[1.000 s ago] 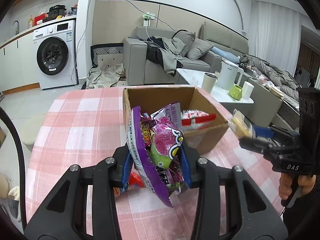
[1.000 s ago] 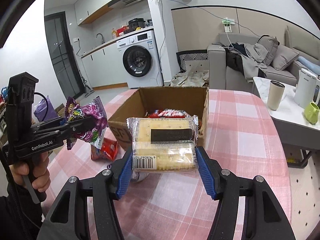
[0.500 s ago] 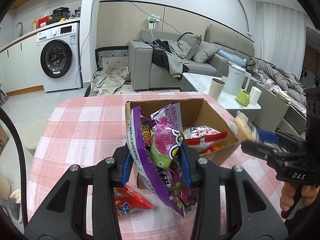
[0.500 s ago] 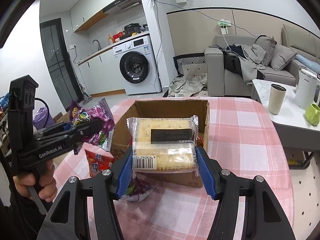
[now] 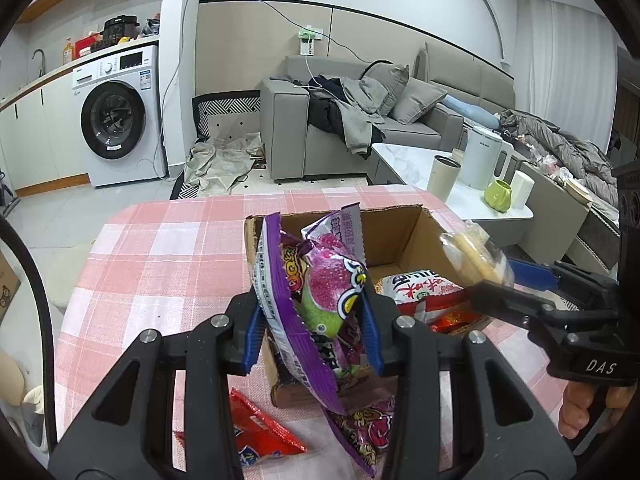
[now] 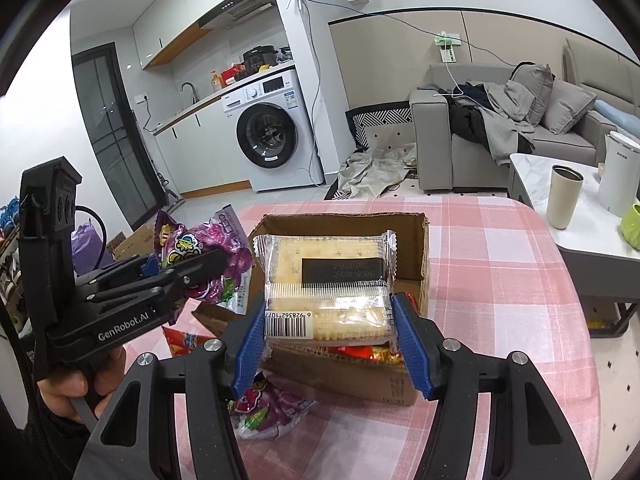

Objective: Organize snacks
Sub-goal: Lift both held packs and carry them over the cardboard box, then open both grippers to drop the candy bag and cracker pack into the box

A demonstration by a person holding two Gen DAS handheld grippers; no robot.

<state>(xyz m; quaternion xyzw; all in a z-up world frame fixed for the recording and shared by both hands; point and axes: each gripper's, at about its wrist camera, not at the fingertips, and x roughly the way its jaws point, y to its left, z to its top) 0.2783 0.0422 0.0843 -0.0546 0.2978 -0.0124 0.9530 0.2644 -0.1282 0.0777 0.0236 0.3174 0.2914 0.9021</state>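
Note:
My left gripper is shut on a purple candy bag, held upright in front of the open cardboard box. My right gripper is shut on a clear pack of pale crackers with a barcode, held over the box's near wall. In the right wrist view the left gripper with the candy bag hangs left of the box. In the left wrist view the right gripper and crackers sit over the box's right side. A red and white snack bag lies inside the box.
On the pink checked tablecloth lie a red snack packet and a second purple candy bag near the box's front. A low white table with a cup, kettle and green mug stands right. A hand holds the left tool.
Both grippers have drawn back from the box with their packs still held. The box now looks farther off, and the loose red packet and purple bag on the cloth have come into view.

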